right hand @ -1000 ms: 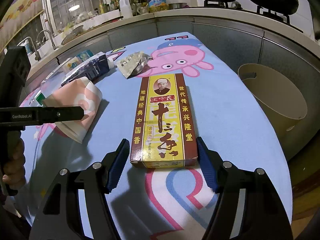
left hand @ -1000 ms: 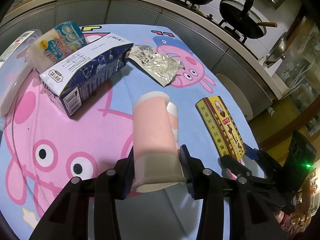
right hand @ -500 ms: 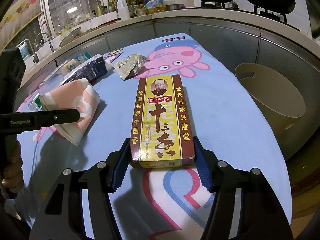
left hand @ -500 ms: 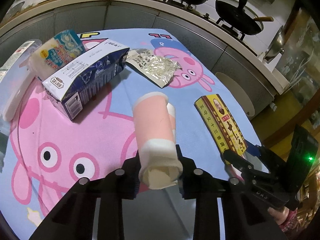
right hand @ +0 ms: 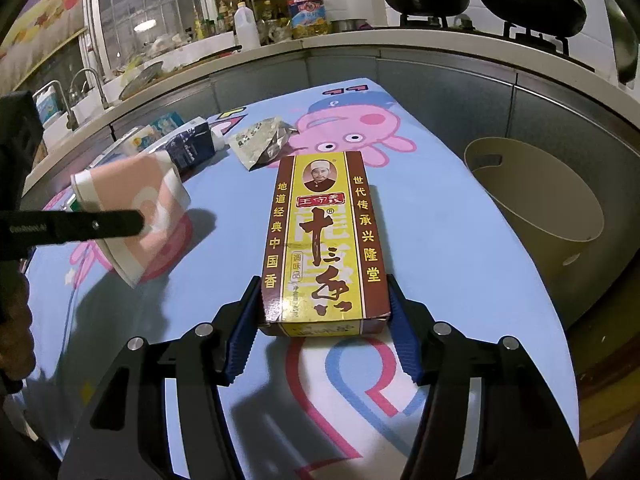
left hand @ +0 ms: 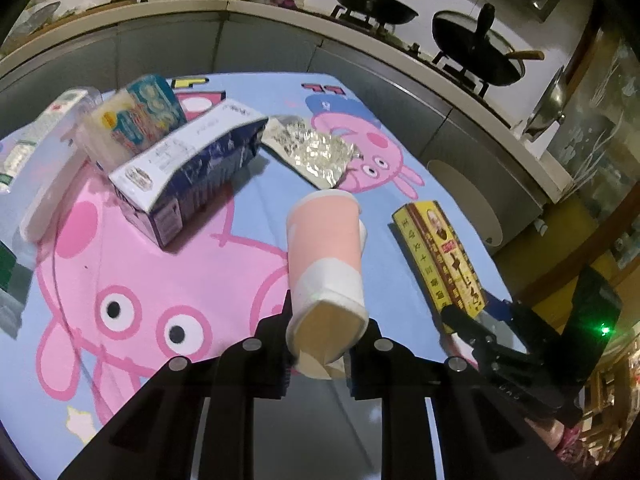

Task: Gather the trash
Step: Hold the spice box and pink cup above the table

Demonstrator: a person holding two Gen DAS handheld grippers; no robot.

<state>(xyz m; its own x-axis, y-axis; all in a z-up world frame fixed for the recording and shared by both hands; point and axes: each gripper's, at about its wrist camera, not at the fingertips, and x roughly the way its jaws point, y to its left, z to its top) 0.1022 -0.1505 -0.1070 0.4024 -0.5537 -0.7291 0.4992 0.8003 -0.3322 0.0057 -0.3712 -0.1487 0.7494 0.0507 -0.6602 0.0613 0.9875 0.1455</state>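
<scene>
Left gripper: its black fingers are clamping the squashed base of a pink paper cup, which is pointing away from the camera and tilting slightly up off the cloth
Right gripper: its blue-padded fingers are pressing against both long sides of a brown-and-yellow spice box at its near end; the box is lying flat, printed face up, on the tablecloth
Cup from the right: the cup is showing at the left of the right wrist view, tilted, with one dark finger of the left gripper crossing in front of it
Other rubbish: a dark blue and white carton is lying on its side at the far left of the cloth, a blue-and-yellow packet is leaning just behind it, and a crinkled foil pouch is lying beside the carton's far end
Bin: a beige bin is standing off the cloth's right edge, near the box, its mouth tilting toward the camera
Backdrop: a grey counter is curving around the table, and dark woks are sitting on the stove behind it
</scene>
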